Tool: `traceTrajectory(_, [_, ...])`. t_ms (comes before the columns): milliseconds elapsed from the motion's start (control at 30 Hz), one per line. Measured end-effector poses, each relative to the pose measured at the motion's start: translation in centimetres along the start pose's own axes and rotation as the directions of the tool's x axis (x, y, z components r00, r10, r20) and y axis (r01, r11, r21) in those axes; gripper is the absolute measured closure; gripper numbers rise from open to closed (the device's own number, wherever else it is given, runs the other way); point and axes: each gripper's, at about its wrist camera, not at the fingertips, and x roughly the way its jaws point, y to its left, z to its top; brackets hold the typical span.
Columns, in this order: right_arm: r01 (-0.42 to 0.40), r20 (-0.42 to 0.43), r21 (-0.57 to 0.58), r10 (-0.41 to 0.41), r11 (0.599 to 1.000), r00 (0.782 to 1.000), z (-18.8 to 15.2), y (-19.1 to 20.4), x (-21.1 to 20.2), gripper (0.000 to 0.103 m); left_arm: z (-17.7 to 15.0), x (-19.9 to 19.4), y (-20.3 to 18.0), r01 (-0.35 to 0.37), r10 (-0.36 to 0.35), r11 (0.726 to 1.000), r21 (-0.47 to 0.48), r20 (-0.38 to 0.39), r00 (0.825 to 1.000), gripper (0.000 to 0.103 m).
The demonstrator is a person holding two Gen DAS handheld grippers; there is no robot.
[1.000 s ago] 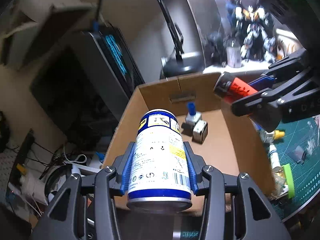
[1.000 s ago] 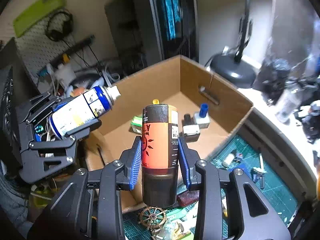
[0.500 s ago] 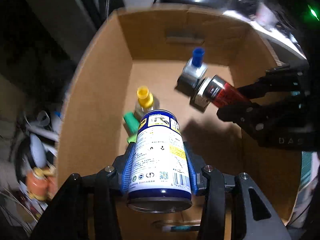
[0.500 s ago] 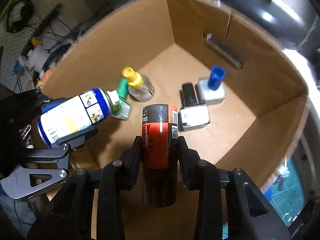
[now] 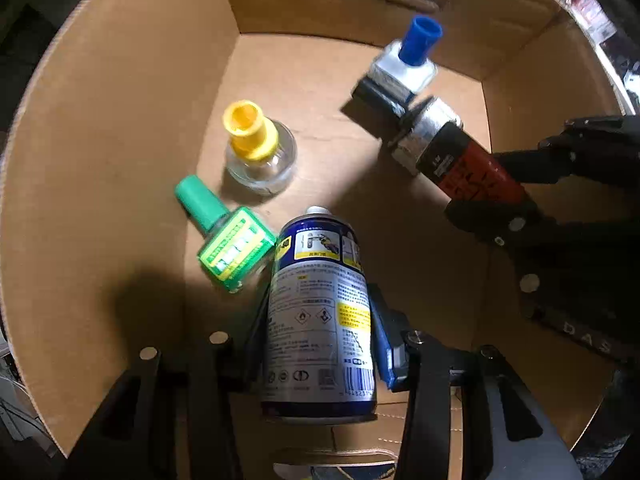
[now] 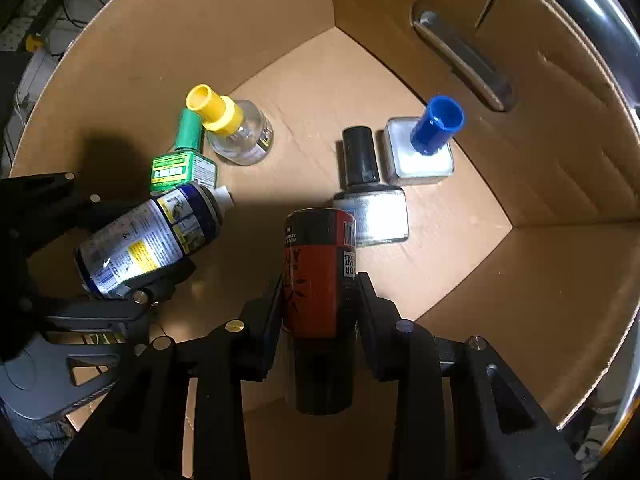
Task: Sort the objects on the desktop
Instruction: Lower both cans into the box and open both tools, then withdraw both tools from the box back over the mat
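Both grippers [image 5: 318,312] [image 6: 318,304] w/ cans inside box [image 6: 560,160], floor right open.

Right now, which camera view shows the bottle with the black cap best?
The right wrist view: the black-capped bottle shows almost whole there, cap and silvery body, beside the blue-capped bottle. In the left wrist view it is blurred and partly hidden behind the red can.

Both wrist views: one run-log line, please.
left tool: blue can | right tool: red can | both over cardboard box | unreleased
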Motion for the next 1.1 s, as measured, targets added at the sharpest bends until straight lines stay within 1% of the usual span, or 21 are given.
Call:
traceTrajectory(100, [0.038,-0.019,-0.011,-0.038,0.999,0.999,-0.3,0.3,0.4,0.071,-0.1,0.5,-0.9,-0.056,0.058,0.998,0.035,-0.039,0.998,0.058])
traceTrajectory(167, [0.039,-0.014,0.001,-0.039,0.999,0.999,-0.4,0.2,0.2,0.070,-0.1,0.8,-1.3,-0.087,0.089,0.995,0.037,-0.055,0.994,0.057])
traceTrajectory(233, [0.034,-0.005,0.012,-0.034,0.999,0.999,-0.7,0.0,0.0,0.068,-0.2,0.8,-1.4,-0.090,0.091,0.996,0.029,-0.065,0.994,0.057])
traceTrajectory(367, [0.015,0.031,0.003,-0.015,1.000,0.999,-1.5,-0.1,-0.6,0.068,-0.7,0.3,-1.8,-0.075,0.076,0.997,0.021,-0.058,0.995,0.057])
traceTrajectory(467, [-0.010,0.069,-0.001,0.010,1.000,0.998,-2.2,-0.1,-1.4,0.067,-1.7,-1.3,-2.0,-0.055,0.055,0.998,0.008,0.018,0.998,0.055])
traceTrajectory(500, [-0.021,0.085,-0.001,0.021,1.000,0.996,-2.5,0.1,-1.8,0.067,-2.0,-1.7,-2.1,-0.052,0.052,0.999,0.008,0.045,0.998,0.050])
traceTrajectory(567, [-0.038,0.121,-0.006,0.039,0.999,0.992,-3.2,0.6,-2.9,0.067,-3.0,-2.9,-2.3,-0.068,0.067,0.998,0.007,0.103,0.992,0.040])
traceTrajectory(600, [-0.041,0.144,-0.008,0.042,0.999,0.989,-3.5,0.7,-3.6,0.067,-3.6,-3.6,-2.3,-0.101,0.101,0.995,-0.006,0.136,0.986,0.037])
traceTrajectory(633, [-0.042,0.172,-0.008,0.043,0.999,0.984,-3.8,0.8,-4.4,0.067,-4.2,-4.3,-2.4,-0.135,0.137,0.991,-0.021,0.168,0.976,0.037])
traceTrajectory(700, [-0.041,0.242,-0.006,0.041,0.999,0.969,-4.2,1.1,-6.2,0.066,-5.4,-5.9,-2.4,-0.206,0.213,0.977,-0.056,0.236,0.948,0.037])
traceTrajectory(733, [-0.041,0.276,-0.005,0.040,0.999,0.960,-4.5,1.2,-7.0,0.066,-5.9,-6.7,-2.5,-0.221,0.231,0.973,-0.068,0.282,0.931,0.037])
traceTrajectory(800, [-0.040,0.344,-0.003,0.038,0.999,0.938,-5.0,1.5,-8.8,0.066,-7.0,-8.3,-2.8,-0.246,0.263,0.965,-0.093,0.370,0.891,0.037])
traceTrajectory(867, [-0.039,0.411,-0.001,0.036,0.999,0.911,-5.5,1.8,-10.6,0.066,-7.9,-9.8,-3.0,-0.249,0.274,0.962,-0.116,0.432,0.859,0.037])
traceTrajectory(933, [-0.033,0.476,-0.005,0.031,0.999,0.879,-6.6,2.0,-12.5,0.066,-8.9,-11.3,-3.2,-0.250,0.285,0.958,-0.138,0.491,0.823,0.035])
traceTrajectory(1000, [-0.021,0.542,-0.011,0.023,1.000,0.840,-8.2,2.4,-14.4,0.066,-9.9,-12.9,-3.4,-0.249,0.296,0.955,-0.161,0.547,0.783,0.029])
traceTrajectory(1100, [0.024,0.652,-0.016,-0.007,1.000,0.758,-12.2,3.8,-16.7,0.066,-11.4,-15.1,-3.8,-0.244,0.310,0.951,-0.192,0.626,0.716,0.028])
